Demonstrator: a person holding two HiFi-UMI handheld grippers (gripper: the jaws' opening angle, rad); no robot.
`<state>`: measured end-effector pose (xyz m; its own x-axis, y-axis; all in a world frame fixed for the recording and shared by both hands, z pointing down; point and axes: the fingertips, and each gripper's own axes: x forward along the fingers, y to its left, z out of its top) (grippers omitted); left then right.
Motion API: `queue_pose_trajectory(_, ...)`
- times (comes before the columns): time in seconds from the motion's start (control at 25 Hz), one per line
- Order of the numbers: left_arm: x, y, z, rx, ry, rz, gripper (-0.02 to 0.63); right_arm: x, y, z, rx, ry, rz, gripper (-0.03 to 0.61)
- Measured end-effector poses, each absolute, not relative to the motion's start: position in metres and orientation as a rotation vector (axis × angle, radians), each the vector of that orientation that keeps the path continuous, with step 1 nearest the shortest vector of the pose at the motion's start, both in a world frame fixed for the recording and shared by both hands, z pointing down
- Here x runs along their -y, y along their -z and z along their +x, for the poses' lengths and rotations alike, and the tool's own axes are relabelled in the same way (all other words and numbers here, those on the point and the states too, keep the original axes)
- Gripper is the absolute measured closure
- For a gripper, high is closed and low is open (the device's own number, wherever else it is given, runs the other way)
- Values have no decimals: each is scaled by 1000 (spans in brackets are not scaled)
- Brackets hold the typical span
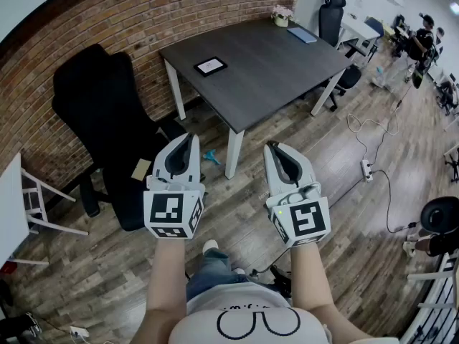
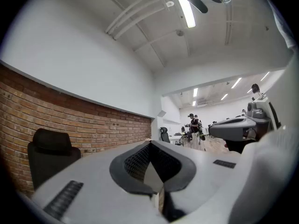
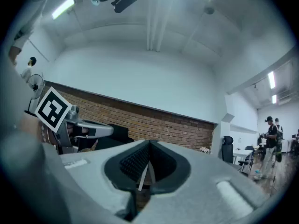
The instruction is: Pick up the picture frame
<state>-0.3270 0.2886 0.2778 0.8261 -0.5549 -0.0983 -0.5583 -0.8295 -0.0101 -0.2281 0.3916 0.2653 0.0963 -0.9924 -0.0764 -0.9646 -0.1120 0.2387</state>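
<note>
A small black picture frame (image 1: 210, 66) with a white picture lies flat on the dark grey table (image 1: 272, 77), near its left edge. Both grippers are held side by side well short of the table, over the wooden floor. My left gripper (image 1: 189, 139) is shut with nothing in it, and my right gripper (image 1: 275, 147) is shut and empty too. In the left gripper view the left gripper (image 2: 149, 143) has its jaws closed tip to tip. In the right gripper view the right gripper (image 3: 149, 143) shows the same, and the frame is hidden behind the jaws.
A black office chair (image 1: 107, 120) stands left of the table against the brick wall. A potted plant (image 1: 281, 16) and a blue notebook (image 1: 302, 34) sit at the table's far end. Cables and a power strip (image 1: 367, 169) lie on the floor at right. People stand in the far room.
</note>
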Motion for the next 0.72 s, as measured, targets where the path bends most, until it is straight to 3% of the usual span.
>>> queue_pose_trajectory(0.36,-355,-272,-324,-902,-146,-2927,617,-458,-270,-218,1975,324,2276,580)
queue_pose_trajectory(0.72,-337,-276,-282,-879,-109,-2919,617,-449,-263,-176,1967,342,2323,580)
